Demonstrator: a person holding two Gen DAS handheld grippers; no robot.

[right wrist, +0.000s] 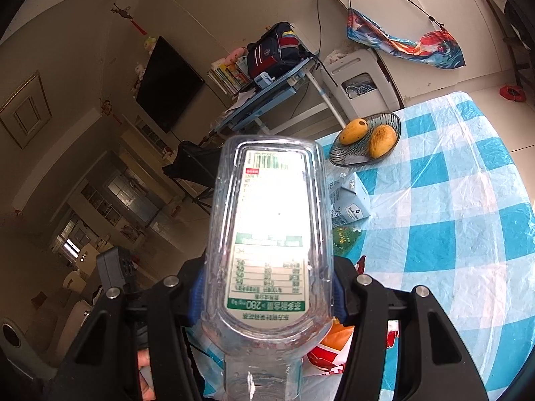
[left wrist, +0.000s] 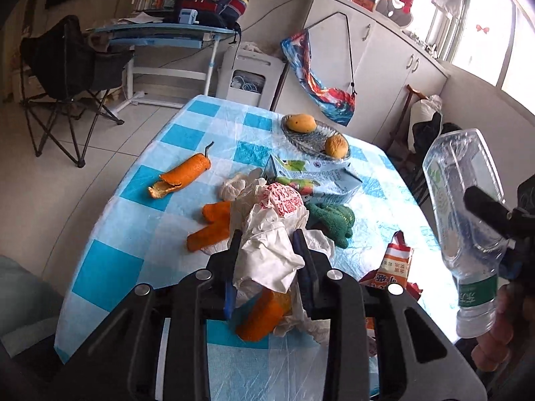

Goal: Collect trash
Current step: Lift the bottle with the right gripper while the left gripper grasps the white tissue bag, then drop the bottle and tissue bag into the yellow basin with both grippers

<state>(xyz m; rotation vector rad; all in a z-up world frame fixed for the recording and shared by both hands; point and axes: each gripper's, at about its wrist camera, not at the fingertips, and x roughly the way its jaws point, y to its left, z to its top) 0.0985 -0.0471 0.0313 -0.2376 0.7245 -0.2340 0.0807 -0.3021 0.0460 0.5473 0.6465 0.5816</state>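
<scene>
Clamping crumpled wrapper [left wrist: 267, 250], right hand-held gripper [right wrist: 267, 295] gripping bottle [right wrist: 267, 234]

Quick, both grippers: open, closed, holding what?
Left gripper: closed on the crumpled white wrapper.
Right gripper: closed on the clear plastic bottle.

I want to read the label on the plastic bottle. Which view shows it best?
The right wrist view: the plastic bottle fills the frame, label facing the camera, clamped in the right claw. The left wrist view shows it only at the right edge, tilted.
</scene>
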